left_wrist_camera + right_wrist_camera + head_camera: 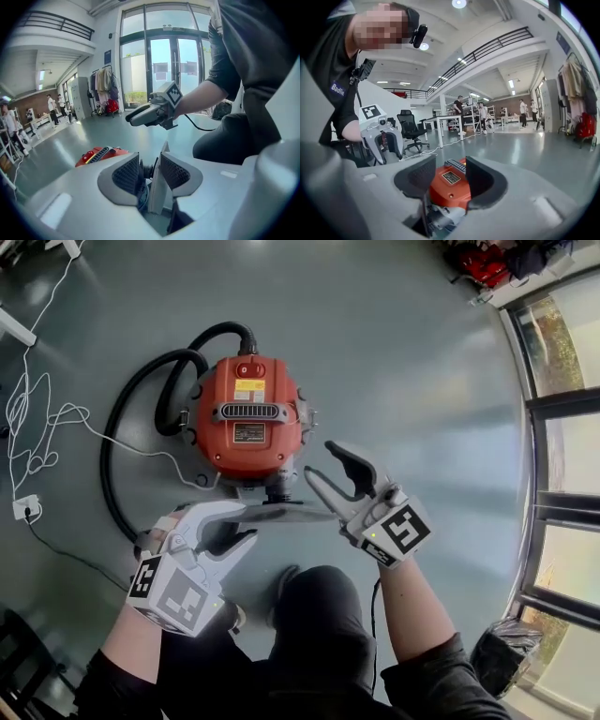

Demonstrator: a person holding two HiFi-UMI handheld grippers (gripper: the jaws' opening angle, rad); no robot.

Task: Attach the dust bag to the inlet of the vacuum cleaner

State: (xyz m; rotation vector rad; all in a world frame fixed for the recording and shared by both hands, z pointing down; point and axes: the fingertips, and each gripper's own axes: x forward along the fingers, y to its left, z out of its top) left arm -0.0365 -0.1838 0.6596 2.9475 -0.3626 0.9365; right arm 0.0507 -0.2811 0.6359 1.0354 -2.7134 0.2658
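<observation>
1. Floor (pixel 422 381): grey and shiny; everything sits on or above it.
2. Vacuum (pixel 248 418): a red drum at the centre of the head view, standing upright. What looks like its grey inlet (pixel 278 488) sticks out at its 6 o'clock, towards the person.
3. Hose (pixel 117 451): black, looping from the drum's 11 o'clock round to its 8 o'clock. It is clear of the work.
4. Bag (pixel 281 514): only a thin, flat grey plate shows, probably its collar. It lies at the vacuum's 6 o'clock, just beside the inlet, and spans between the two grippers. I cannot tell whether it touches the inlet.
5. Left gripper (pixel 247 523): at the vacuum's 7 o'clock. Its jaws are part-way closed around the plate's edge. The plate lies against one pad and a dark slit shows at the other, so no firm pinch is visible.
6. Right gripper (pixel 319 458): at the vacuum's 4 o'clock, with the jaws spread wide. Only the red drum shows between them, and they hold nothing.
7. Progress: the bag has been brought to the inlet but does not look seated. It still has to be squared to the inlet, pushed on and released.
</observation>
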